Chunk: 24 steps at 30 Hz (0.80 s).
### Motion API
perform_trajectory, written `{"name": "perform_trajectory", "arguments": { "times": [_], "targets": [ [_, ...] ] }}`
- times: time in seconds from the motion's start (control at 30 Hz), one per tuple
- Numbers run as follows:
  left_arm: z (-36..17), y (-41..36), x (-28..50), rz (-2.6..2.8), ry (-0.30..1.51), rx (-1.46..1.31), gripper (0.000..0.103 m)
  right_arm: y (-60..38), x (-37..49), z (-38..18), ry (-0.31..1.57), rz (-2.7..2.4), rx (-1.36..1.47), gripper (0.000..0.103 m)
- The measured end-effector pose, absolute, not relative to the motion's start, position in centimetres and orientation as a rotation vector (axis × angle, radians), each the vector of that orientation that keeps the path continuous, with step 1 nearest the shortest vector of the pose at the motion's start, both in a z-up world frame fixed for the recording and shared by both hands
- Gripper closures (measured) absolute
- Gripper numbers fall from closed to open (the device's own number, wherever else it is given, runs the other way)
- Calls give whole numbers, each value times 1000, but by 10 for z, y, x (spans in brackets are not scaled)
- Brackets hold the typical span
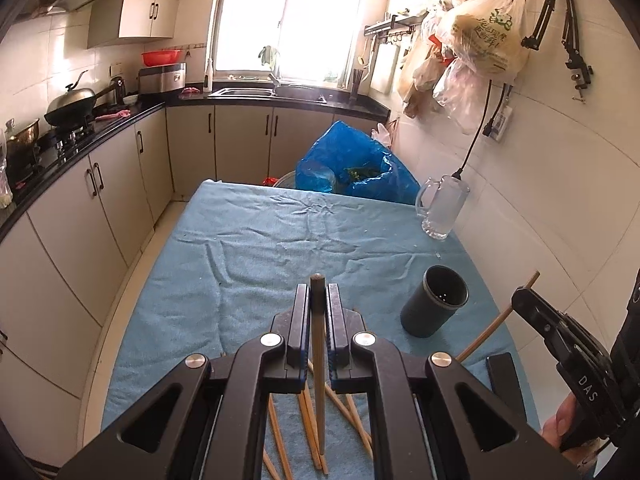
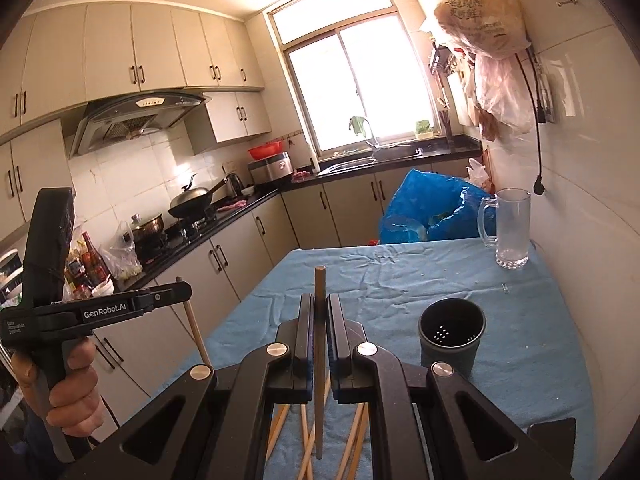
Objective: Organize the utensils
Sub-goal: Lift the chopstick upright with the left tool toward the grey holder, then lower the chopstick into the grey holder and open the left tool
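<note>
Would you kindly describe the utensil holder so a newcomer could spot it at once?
Find the table under the blue cloth and look along its wall side. Nearer than the clear glass mug stands a dark cylindrical holder, open-topped with small holes in its floor, the only opaque upright container there.

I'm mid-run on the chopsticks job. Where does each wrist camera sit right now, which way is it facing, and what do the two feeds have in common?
Left wrist: on the left gripper, looking down along its fingers, shut on a chopstick, across the blue cloth toward the window; the right gripper and a hand show at right.
Right wrist: on the right gripper, shut on another chopstick, facing the same way; the left gripper and hand show at left.
Shared: black holder cup, glass mug, blue bag, loose chopsticks.
</note>
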<state>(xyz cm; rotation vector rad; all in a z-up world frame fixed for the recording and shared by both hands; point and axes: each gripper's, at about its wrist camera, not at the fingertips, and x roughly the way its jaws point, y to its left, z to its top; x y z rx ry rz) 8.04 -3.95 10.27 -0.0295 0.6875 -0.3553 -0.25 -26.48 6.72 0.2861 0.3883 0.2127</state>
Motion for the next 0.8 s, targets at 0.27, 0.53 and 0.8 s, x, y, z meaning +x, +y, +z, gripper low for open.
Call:
{"name": "perform_trajectory", "arguments": {
  "times": [0.27, 0.53, 0.8],
  "targets": [
    [125, -60, 85, -396, 675, -22, 96, -286, -13, 90, 327, 177, 293, 97],
    [162, -99, 99, -452, 640, -4, 96, -322, -11, 127, 257, 109, 308, 97],
    [191, -145, 125, -490, 599, -30, 96, -358, 5, 150, 207, 17, 322, 97]
  ]
}}
